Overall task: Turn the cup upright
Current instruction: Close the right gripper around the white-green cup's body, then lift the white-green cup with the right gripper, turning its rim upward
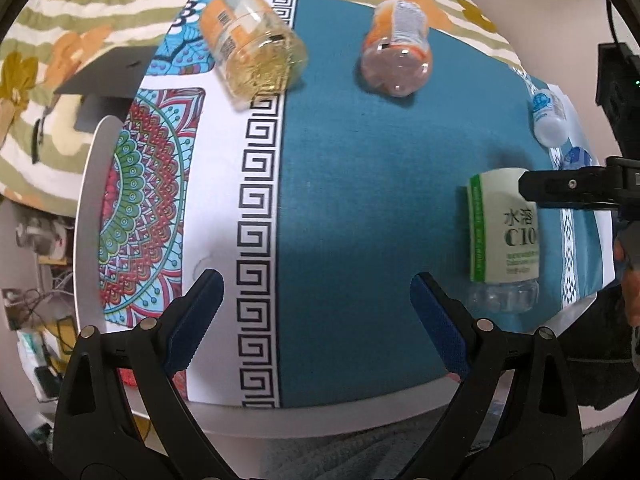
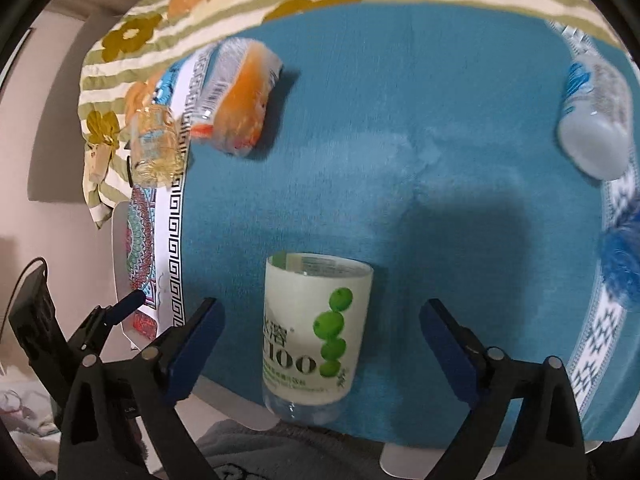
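A clear cup with a white and green label (image 2: 316,340) lies on its side on the teal cloth, open end away from me, near the table's front edge. It shows in the left wrist view (image 1: 504,236) at the right. My right gripper (image 2: 320,348) is open, its fingers on either side of the cup without touching it; one finger reaches in over the cup in the left wrist view (image 1: 560,190). My left gripper (image 1: 316,316) is open and empty over the cloth's middle.
A yellowish cup (image 1: 256,44) and an orange-labelled cup (image 1: 398,48) lie on their sides at the far side. A blue-labelled cup (image 1: 548,114) lies at the right. The round table's white rim (image 1: 92,184) shows at the left, and a floral cloth (image 1: 60,60) lies beyond.
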Demonstrator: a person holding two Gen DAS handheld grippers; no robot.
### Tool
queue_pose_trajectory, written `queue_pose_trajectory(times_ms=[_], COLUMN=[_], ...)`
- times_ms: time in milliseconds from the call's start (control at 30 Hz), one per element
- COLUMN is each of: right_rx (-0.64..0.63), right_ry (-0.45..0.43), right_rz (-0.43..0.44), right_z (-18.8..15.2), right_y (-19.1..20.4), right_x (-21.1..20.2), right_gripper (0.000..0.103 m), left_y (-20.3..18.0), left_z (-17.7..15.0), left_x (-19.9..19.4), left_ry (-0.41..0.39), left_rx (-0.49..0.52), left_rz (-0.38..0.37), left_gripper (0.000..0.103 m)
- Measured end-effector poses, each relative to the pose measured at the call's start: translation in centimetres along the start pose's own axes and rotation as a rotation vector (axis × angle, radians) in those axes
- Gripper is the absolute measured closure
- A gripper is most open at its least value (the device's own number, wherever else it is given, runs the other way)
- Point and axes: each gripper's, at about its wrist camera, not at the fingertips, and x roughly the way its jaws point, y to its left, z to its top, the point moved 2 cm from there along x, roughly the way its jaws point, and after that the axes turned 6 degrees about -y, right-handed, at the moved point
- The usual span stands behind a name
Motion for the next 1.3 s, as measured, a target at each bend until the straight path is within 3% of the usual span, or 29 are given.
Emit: queue_pose_trajectory(times_ms=[67, 200, 300, 533, 733, 867, 1033, 1133, 1300], right_rx=[0.028, 0.061, 0.084, 0.101, 0.096, 0.094, 0.055, 0.032, -0.142], right_ry=[0.032, 0.068, 0.091, 0.113, 0.111, 0.052, -0.153, -0.372, -0.726], right_rz=[0.009, 0.015, 0.033, 0.050, 0.062, 0.078, 0.080, 0.086, -0.103], right_z=[0.2, 0.4, 0.5, 0.7, 0.8, 0.6, -0.5, -2.0, -5.6], right_y=[-0.3, -0.6, -0.9, -1.4, -1.5, -1.2, -0.2, 0.6, 3.5], right_x=[0.8, 1.7, 2.3, 2.8, 2.7, 1.6, -2.2, -4.5, -5.3], right_gripper=[0.015, 0.019, 0.029, 0.045, 0.047, 0.048, 0.049, 0.049, 0.049], left_y=[0.5, 1.1, 1.4, 1.7, 1.6, 1.3, 0.9, 0.6, 0.7], left_z=[0.0, 0.1, 0.2, 0.2, 0.2, 0.3, 0.8, 1.0, 1.2], left_x=[0.3, 0.9, 1.1, 1.4, 1.4, 0.9, -0.4, -1.0, -1.5], left_ry=[0.005, 0.010, 0.014, 0.023, 0.025, 0.019, -0.003, -0.019, -0.045], left_rx=[-0.010, -0.025, -0.032, -0.036, -0.031, -0.024, -0.002, 0.015, 0.038], left_rz=[-0.006, -0.011, -0.013, -0.015, -0.015, -0.011, -0.001, 0.010, 0.046], left_gripper=[0.003, 0.003, 0.003, 0.003, 0.003, 0.003, 0.003, 0.003, 0.003])
